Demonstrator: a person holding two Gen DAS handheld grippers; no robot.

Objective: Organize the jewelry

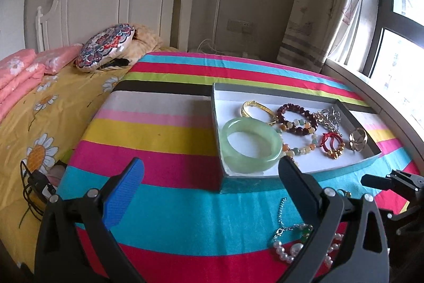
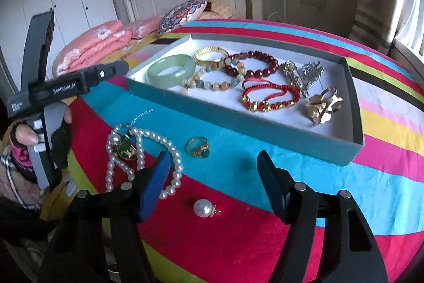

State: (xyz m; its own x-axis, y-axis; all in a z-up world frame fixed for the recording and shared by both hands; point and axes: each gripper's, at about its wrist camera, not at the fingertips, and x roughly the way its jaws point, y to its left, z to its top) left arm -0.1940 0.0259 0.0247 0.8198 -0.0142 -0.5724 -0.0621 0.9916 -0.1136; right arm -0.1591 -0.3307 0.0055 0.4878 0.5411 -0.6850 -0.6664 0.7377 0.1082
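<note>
A teal box (image 2: pixel 238 123) with a white floor lies on the striped cloth. It holds a green jade bangle (image 2: pixel 169 80), a gold bangle (image 2: pixel 206 61), bead bracelets (image 2: pixel 274 64), a red cord bracelet (image 2: pixel 265 104) and metal pieces. In front of the box lie a pearl necklace (image 2: pixel 173 153) with a green pendant, a gold ring with a green stone (image 2: pixel 198 147) and a single pearl pendant (image 2: pixel 203 207). My right gripper (image 2: pixel 213 158) is open above the cloth, the ring just beyond its tips. My left gripper (image 1: pixel 212 169) is open and empty before the box (image 1: pixel 251 183), near the jade bangle (image 1: pixel 251 163).
The striped cloth (image 1: pixel 159 198) covers a bed with a yellow daisy sheet (image 1: pixel 39 123), pink pillows and a round patterned cushion (image 1: pixel 106 47). A white headboard stands behind and a window at the right. A gloved hand (image 2: pixel 26 135) holds the left gripper's handle.
</note>
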